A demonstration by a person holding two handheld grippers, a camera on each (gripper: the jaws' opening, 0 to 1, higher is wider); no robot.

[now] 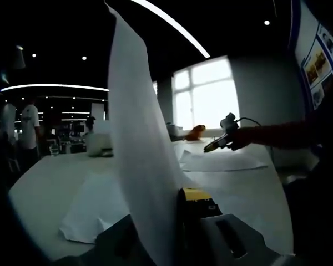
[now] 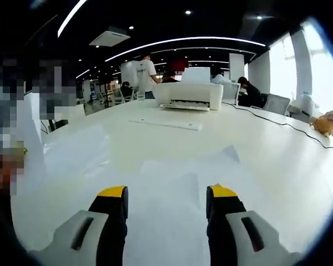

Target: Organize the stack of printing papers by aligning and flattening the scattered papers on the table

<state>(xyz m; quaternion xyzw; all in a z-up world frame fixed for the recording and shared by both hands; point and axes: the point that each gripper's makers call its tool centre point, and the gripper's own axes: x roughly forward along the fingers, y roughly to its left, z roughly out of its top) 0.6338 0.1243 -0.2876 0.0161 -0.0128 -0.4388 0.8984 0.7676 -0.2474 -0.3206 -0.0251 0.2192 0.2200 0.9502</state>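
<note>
In the left gripper view, your left claw is clenched on a sheet of paper that stands upright from its jaws, rising tall and curling toward the top. Behind it, more loose sheets lie flat on the white bench, another spread farther off. Your right claw comes in from the right, held above that far spread; you cannot tell its state here.

In the right gripper view, your right claw hangs released, jaws parted over overlapping sheets lying flat on the bench. Farther along sit a white printer and a thin paper stack before it.
</note>
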